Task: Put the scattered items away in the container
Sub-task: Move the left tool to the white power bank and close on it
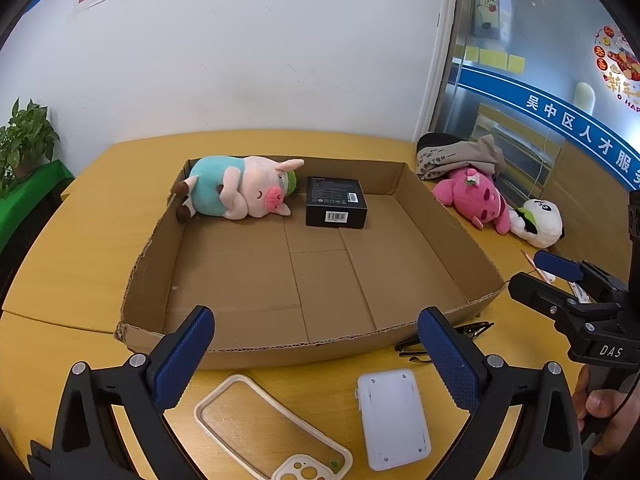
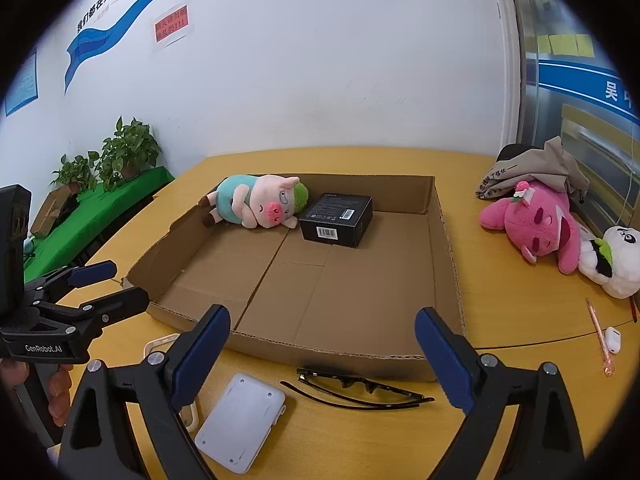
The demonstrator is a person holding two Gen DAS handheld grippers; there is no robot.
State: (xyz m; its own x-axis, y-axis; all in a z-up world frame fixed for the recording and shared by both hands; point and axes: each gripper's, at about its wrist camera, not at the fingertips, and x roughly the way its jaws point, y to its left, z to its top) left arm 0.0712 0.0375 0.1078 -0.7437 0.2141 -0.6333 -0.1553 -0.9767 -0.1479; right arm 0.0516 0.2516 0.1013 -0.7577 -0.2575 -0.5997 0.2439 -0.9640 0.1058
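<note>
Landmark: the shallow cardboard tray (image 1: 440, 216) on the yellow table (image 1: 80, 208).

Left of the tray's near-left corner, in the right wrist view, the left gripper (image 2: 108, 284) hangs over the table with jaws spread wide and nothing between them. A hand (image 2: 56, 392) grips its handle.

Inside the tray, against the far-left corner, a pig plush (image 1: 240, 188) lies on its side. Just right of it, also inside near the far wall, sits a black box (image 1: 336, 202), barcode facing the near side.

In front of the tray's near wall, outside it, lie in order: a clear phone case (image 1: 256, 424), a white flat case (image 1: 394, 420), and black glasses (image 2: 360, 390), the glasses closest to the wall.

The right gripper (image 2: 322, 356) hovers over the tray's near wall, jaws spread wide, holding nothing.

Right of the tray, on the table: a grey cloth bag (image 2: 536, 172) at the far end, a pink plush (image 2: 536, 224) touching it, a panda plush (image 2: 616, 264) against the pink one, then a pen (image 2: 598, 336) and a small white earbud case (image 2: 612, 338) beside it.
</note>
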